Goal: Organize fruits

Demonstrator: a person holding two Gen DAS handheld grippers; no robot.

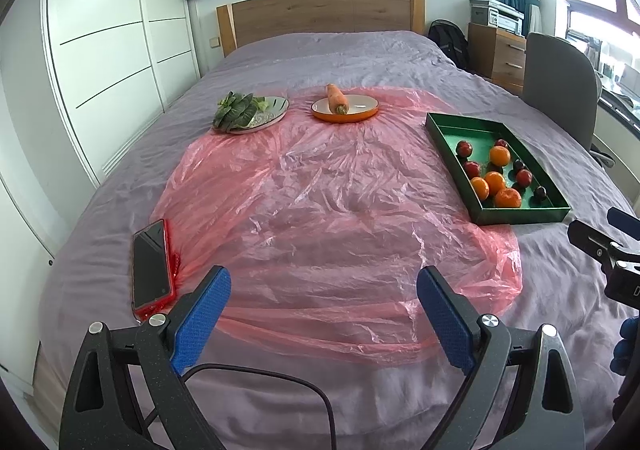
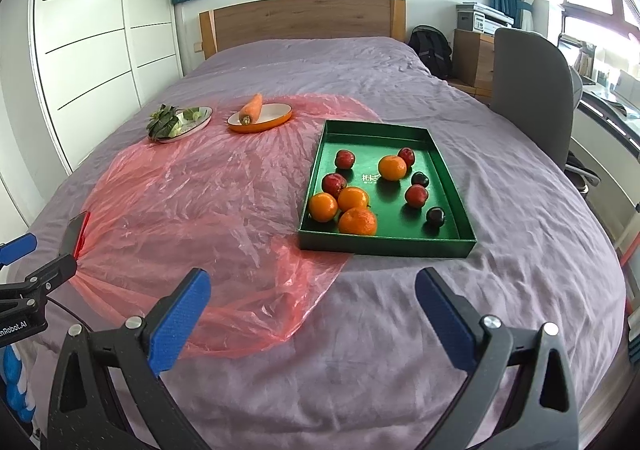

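Observation:
A green tray lies on the bed and holds several oranges and several dark red plums. Farther back an orange dish carries a carrot. A pale plate beside it holds leafy greens. My left gripper hovers open over pink plastic, nothing between its blue pads. My right gripper is open too, short of the tray's near wall.
A pink plastic sheet covers the middle of the purple bedspread. A phone in a red case lies at its left edge. A grey chair and wooden drawers stand right of the bed, white wardrobe doors on the left.

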